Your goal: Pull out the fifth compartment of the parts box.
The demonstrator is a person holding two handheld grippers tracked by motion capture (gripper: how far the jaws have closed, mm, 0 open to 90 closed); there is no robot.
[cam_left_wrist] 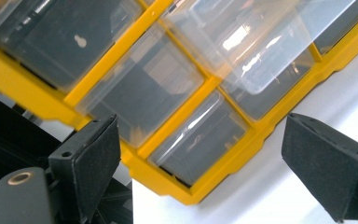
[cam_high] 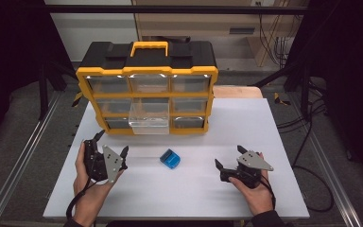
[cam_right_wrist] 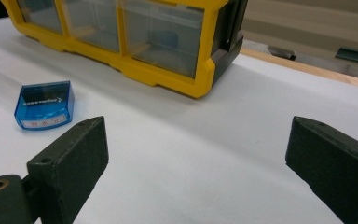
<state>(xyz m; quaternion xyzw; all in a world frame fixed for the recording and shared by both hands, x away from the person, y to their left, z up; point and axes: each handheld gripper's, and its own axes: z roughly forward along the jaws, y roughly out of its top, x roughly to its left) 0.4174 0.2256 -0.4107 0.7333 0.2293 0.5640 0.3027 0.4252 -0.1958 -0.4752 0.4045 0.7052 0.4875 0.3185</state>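
A yellow and black drawer cabinet (cam_high: 146, 90) stands at the back of the white table (cam_high: 246, 123). Its clear middle drawer (cam_high: 149, 118) in the lower rows is pulled out toward me. A small blue box (cam_high: 170, 159) lies on the table in front of the cabinet. My left gripper (cam_high: 111, 142) is held at the front left, open and empty, jaws pointing toward the cabinet's lower left corner (cam_left_wrist: 191, 191). My right gripper (cam_high: 229, 156) rests at the front right, open and empty, with the blue box (cam_right_wrist: 44, 105) off to its left and the cabinet's right end (cam_right_wrist: 205, 60) ahead.
A wooden board (cam_high: 238, 91) sticks out behind the table's far right corner. Metal rails (cam_high: 23, 161) run along both sides of the table. Cables (cam_high: 307, 142) trail on the floor at the right.
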